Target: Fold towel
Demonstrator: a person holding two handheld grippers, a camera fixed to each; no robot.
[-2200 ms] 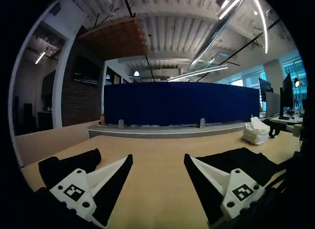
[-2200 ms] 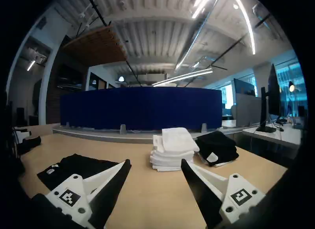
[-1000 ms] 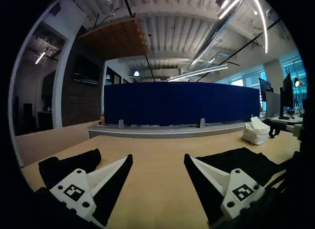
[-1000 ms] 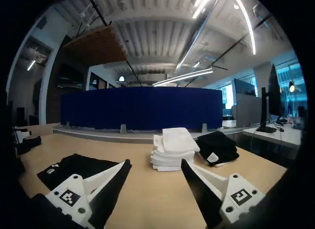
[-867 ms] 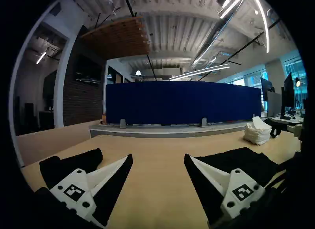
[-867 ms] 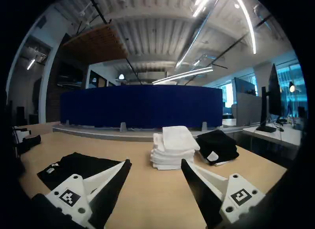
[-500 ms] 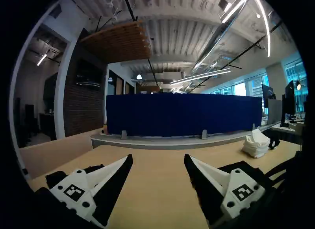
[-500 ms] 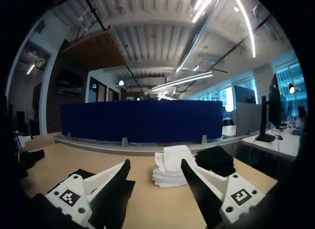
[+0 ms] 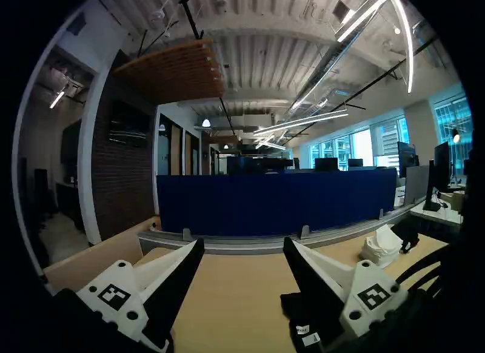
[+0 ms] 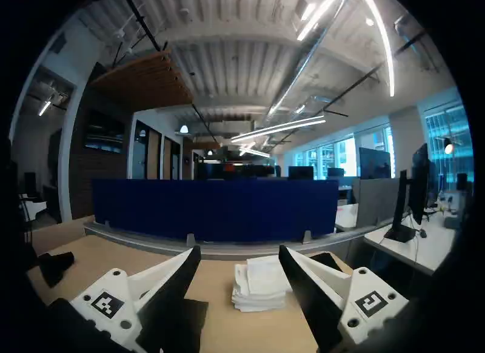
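A black towel [image 9: 297,310] with small white tags lies flat on the wooden table [image 9: 242,298], low in the left gripper view beside my right-hand finger. My left gripper [image 9: 242,244] hangs above the table, open and holding nothing. In the right gripper view the same black towel [image 10: 195,318] shows as a dark corner under my left-hand finger. My right gripper [image 10: 238,250] is also open and empty, raised over the table [image 10: 218,274].
A stack of folded white towels [image 10: 260,283] sits ahead of the right gripper, with a black folded pile [image 10: 324,259] behind it. The stack [image 9: 381,247] also shows far right in the left gripper view. A blue partition [image 9: 273,201] closes the table's far edge. A monitor [image 10: 415,195] stands on the desk at right.
Both grippers have risen above the table; the towels and tabletop have dropped low in both views. Both stay open and empty.
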